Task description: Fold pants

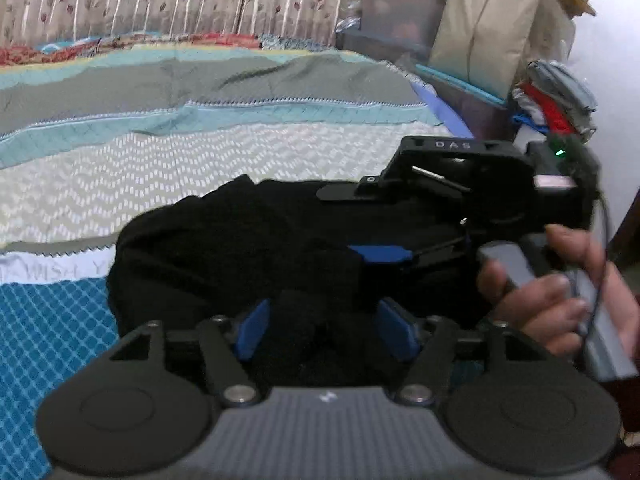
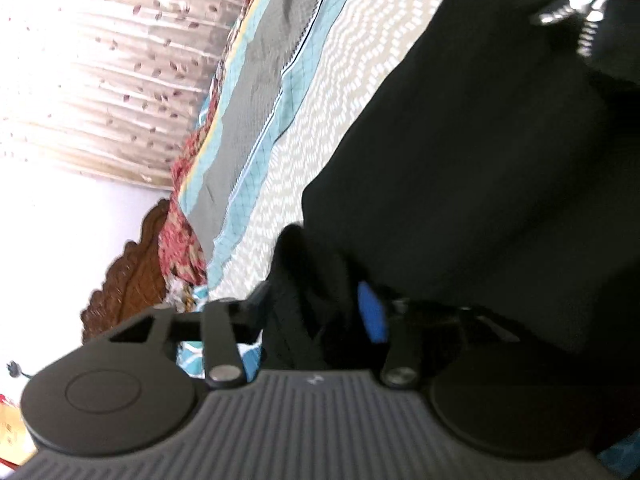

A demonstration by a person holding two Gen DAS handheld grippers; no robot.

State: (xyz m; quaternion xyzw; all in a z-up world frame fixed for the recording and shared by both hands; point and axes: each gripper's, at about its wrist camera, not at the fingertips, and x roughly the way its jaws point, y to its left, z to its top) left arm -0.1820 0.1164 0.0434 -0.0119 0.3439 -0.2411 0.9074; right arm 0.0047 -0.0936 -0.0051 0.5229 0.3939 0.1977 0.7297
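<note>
The black pants [image 1: 240, 248] lie bunched on the bed, dark and hard to read. My left gripper [image 1: 326, 330] has its blue pads [image 1: 252, 330] apart with a ridge of black fabric between them; I cannot tell whether they pinch it. My right gripper [image 1: 376, 254], held by a hand, reaches in from the right over the pants. In the right wrist view, tilted sideways, the right gripper [image 2: 320, 312] has black pants fabric [image 2: 480, 160] bunched between its fingers, one blue pad [image 2: 372, 312] showing. A metal clip [image 2: 580, 8] shows at the top right.
The bed carries a striped teal, grey and white cover [image 1: 200, 152] with a blue quilted patch [image 1: 48, 320] at the left. Plastic boxes [image 1: 400, 12], a paper bag [image 1: 488, 20] and folded clothes [image 1: 556, 96] stand at the right. A carved wooden headboard [image 2: 124, 276] shows.
</note>
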